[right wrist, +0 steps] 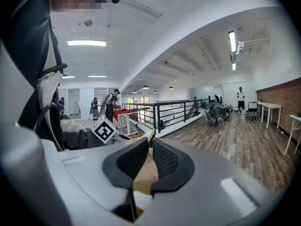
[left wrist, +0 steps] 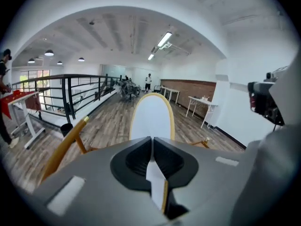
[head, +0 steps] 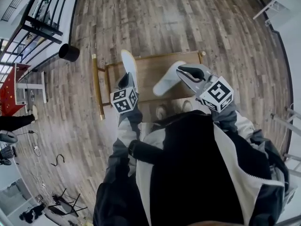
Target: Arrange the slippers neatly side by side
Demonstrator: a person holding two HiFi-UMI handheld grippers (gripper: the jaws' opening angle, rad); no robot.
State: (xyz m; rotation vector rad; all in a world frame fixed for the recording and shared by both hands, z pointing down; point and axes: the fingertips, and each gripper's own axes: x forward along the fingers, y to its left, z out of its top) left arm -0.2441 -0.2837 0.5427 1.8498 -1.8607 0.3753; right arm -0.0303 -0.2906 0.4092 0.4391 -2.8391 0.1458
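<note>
Wood-plank flooring (head: pixel 188 22) lies beneath as the left gripper (left wrist: pixel 152 142) pinches shut on one white fabric slipper with a yellow-edged sole (left wrist: pixel 151 114) and the right gripper (right wrist: pixel 149 147) clamps the other white slipper (head: pixel 168 81), both held over a low wooden tray (head: pixel 150 65), where such thin edge grips could let either slipper swing or drop.

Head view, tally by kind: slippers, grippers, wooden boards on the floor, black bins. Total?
Slippers: 2 (left slipper, right slipper)
Grippers: 2 (left gripper, right gripper)
Wooden board: 1
Black bin: 1
Total: 6
</note>
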